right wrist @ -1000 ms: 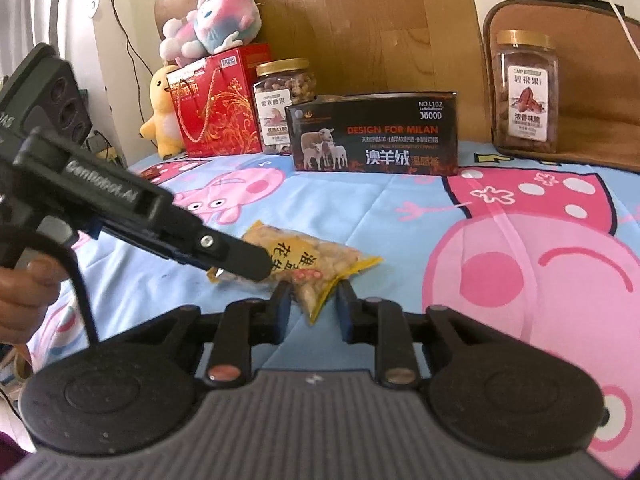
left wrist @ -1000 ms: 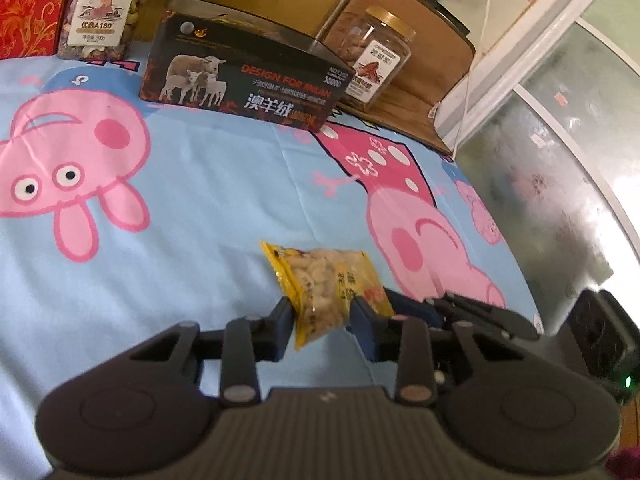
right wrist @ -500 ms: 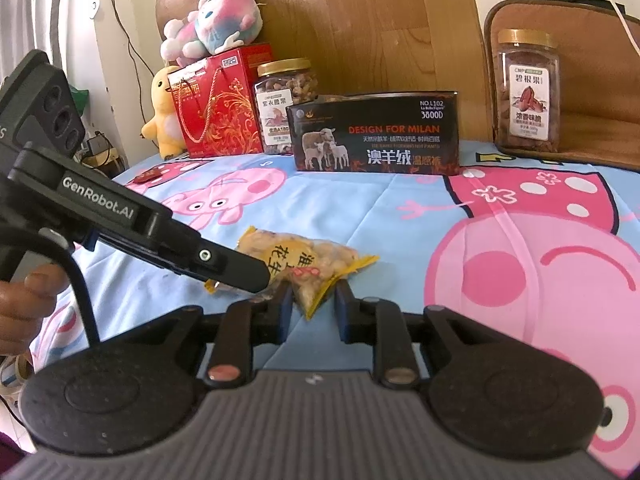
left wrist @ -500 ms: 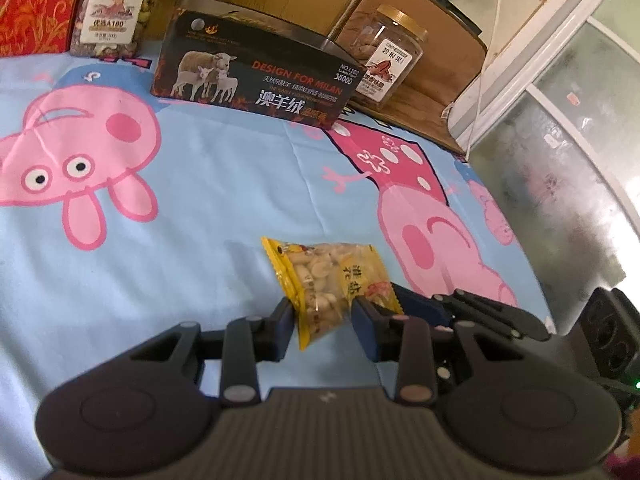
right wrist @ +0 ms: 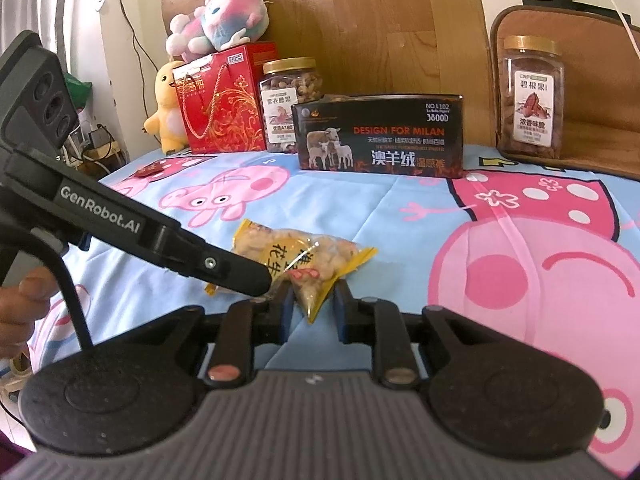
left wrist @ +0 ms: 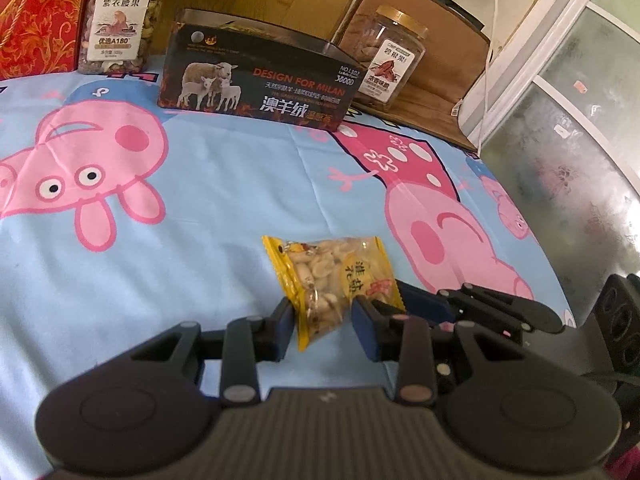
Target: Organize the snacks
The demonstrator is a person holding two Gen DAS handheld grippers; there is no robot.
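A yellow peanut packet (left wrist: 332, 276) with a clear window is held just above the Peppa Pig cloth (left wrist: 200, 208). My left gripper (left wrist: 325, 322) is shut on its near corner. My right gripper (right wrist: 312, 305) is shut on another corner of the same packet (right wrist: 308, 258). In the right wrist view the left gripper's finger crosses in from the left and covers part of the packet. In the left wrist view the right gripper's fingers (left wrist: 480, 308) lie just right of the packet.
At the back stand a black open box (left wrist: 256, 84) with sheep on it, a nut jar (left wrist: 116, 28), a second jar (left wrist: 392, 68) on a brown pad, a red gift box (right wrist: 224, 100) and plush toys (right wrist: 216, 20). The cloth's right edge drops off (left wrist: 560, 280).
The left wrist camera has tilted up, so the back row shows more fully. Both grippers stay shut on the packet, which has barely shifted.
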